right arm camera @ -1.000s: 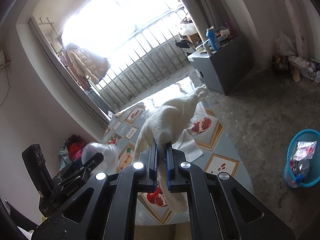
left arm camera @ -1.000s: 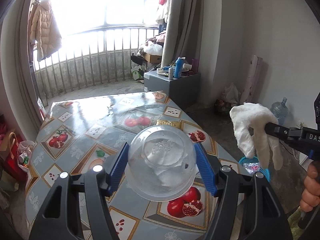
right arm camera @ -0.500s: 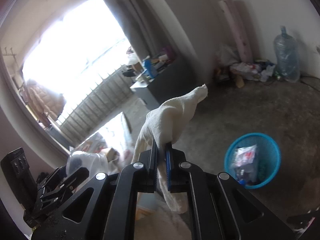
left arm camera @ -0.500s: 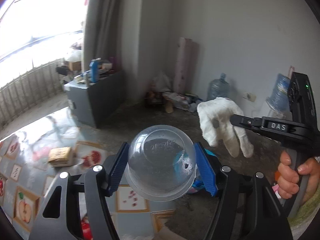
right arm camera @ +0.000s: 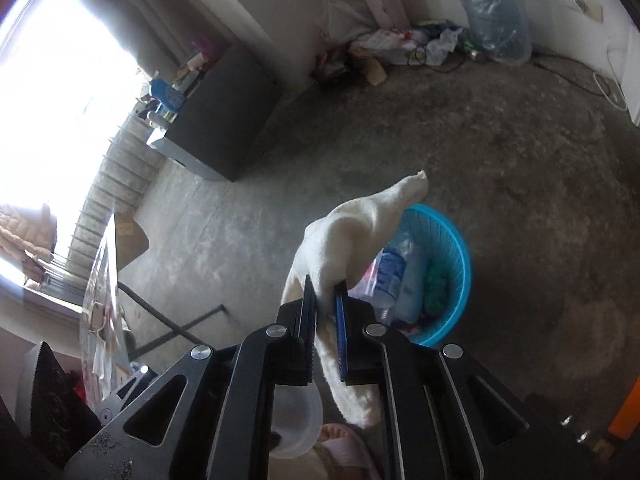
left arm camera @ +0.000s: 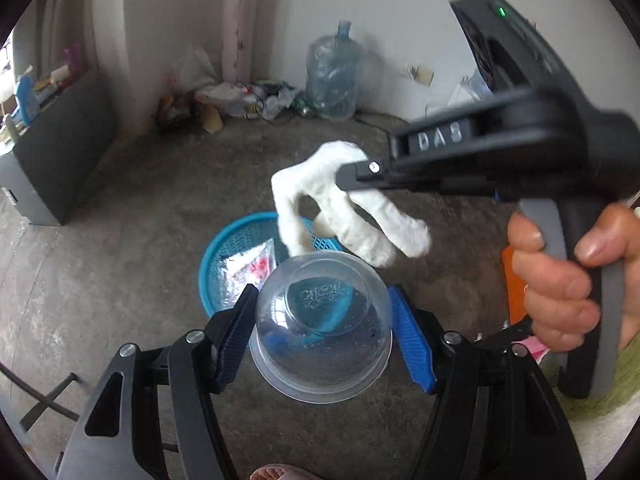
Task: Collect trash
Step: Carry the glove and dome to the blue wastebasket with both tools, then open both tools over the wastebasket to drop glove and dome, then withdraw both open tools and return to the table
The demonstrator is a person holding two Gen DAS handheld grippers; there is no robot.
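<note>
Left claw [left arm camera: 322,340] clamped wide around clear plastic cup [left arm camera: 322,326]. Right claw [right arm camera: 323,308] just easing apart, white rag [right arm camera: 356,236] pinched between pads. Beyond, blue bin [left arm camera: 240,240] on floor below both. Only right view catching bright window [right arm camera: 48,80].

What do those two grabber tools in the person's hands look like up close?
The left gripper is black, with silver screws and ribbed blue pads. The right gripper is built alike. Seen from the side in the left view, it is a black pistol-shaped tool with a grey trigger, raised letters "DAS" and a small green light. No cables show.
</note>
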